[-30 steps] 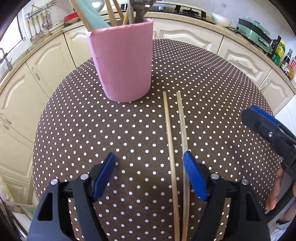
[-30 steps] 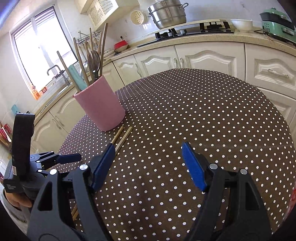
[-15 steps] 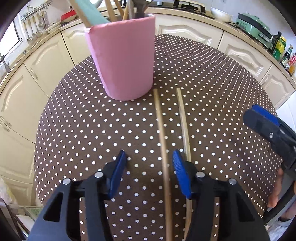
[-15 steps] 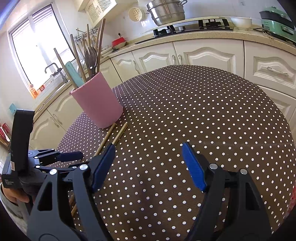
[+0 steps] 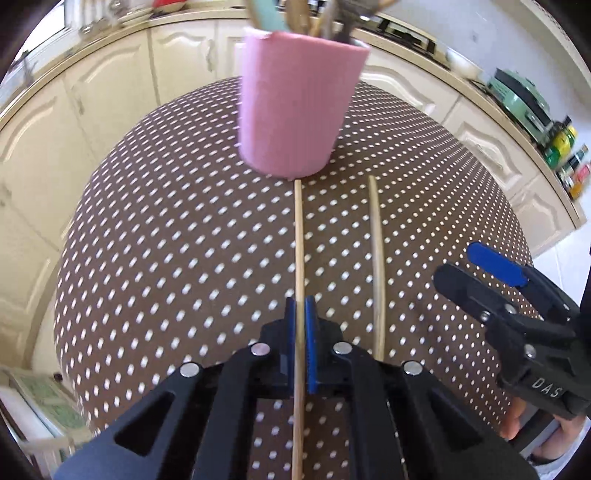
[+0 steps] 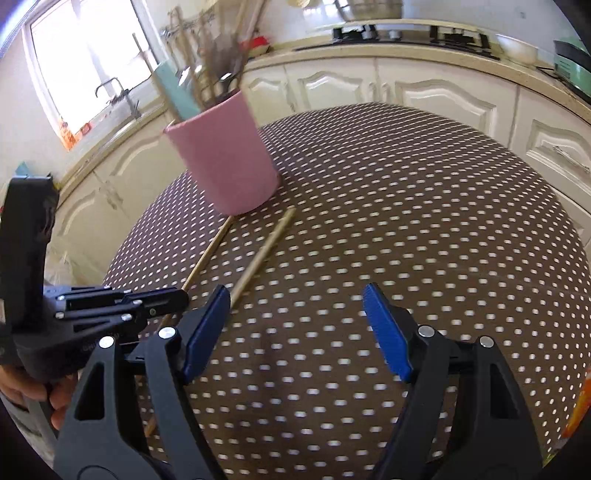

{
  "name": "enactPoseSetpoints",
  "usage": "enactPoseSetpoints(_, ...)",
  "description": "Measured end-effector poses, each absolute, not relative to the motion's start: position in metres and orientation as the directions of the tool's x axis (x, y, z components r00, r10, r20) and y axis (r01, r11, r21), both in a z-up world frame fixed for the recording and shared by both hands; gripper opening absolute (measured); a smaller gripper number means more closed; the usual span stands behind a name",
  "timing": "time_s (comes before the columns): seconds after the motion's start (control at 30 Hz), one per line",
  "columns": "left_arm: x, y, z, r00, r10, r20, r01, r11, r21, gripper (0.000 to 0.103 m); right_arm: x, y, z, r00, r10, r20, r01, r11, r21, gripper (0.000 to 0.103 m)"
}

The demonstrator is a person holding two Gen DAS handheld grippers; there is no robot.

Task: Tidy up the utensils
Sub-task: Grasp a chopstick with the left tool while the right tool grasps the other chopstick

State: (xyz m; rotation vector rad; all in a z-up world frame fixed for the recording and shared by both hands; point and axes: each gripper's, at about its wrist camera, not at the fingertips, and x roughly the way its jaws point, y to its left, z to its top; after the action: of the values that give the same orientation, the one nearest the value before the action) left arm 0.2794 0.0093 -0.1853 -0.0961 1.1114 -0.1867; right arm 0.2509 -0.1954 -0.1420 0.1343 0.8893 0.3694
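Note:
Two wooden chopsticks lie on the brown dotted tablecloth (image 5: 166, 251). My left gripper (image 5: 300, 310) is shut on the left chopstick (image 5: 298, 236), whose far tip reaches the base of the pink utensil holder (image 5: 295, 107). The second chopstick (image 5: 376, 251) lies free just to its right. My right gripper (image 6: 295, 317) stands open above the cloth with nothing between its fingers; the free chopstick (image 6: 264, 253) runs just past its left finger. The pink holder (image 6: 225, 158) carries several upright utensils. The left gripper (image 6: 162, 301) shows at the lower left of the right wrist view.
Cream kitchen cabinets (image 6: 424, 92) and a counter ring the round table. A gas hob (image 6: 410, 33) sits at the back, a green appliance (image 5: 524, 99) and bottles (image 5: 565, 158) on the right counter. A window and a sink tap (image 6: 114, 92) are at the left.
My left gripper slid left off the right chopstick, closed on the left one and moved toward the pink holder. The chopsticks now lie farther apart. My right gripper shifted left, still open.

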Motion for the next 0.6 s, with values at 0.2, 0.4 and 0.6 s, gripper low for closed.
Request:
enactPoseSetpoints(0.2, 0.258, 0.029, -0.183, 0.439, -0.187, -0.879, 0.031, 0.981, -0.193, 0.005, 0.264, -0.149, -0.146, 0.475, 0.333, -0.814, -0.317, 0.928, 0.195, 0.074)
enactPoseSetpoints(0.4, 0.256, 0.05, -0.185, 0.412, -0.217, -0.885, 0.029, 0.974, -0.225, 0.005, 0.276, -0.127, -0.157, 0.417, 0.261, -0.871, -0.351, 0.93, 0.111, 0.069)
enactPoseSetpoints(0.6, 0.274, 0.04, -0.185, 0.38, -0.193, -0.905, 0.048, 0.981, -0.189, 0.007, 0.293, -0.129, -0.154, 0.331, 0.231, -0.915, -0.41, 0.908, 0.08, 0.026)
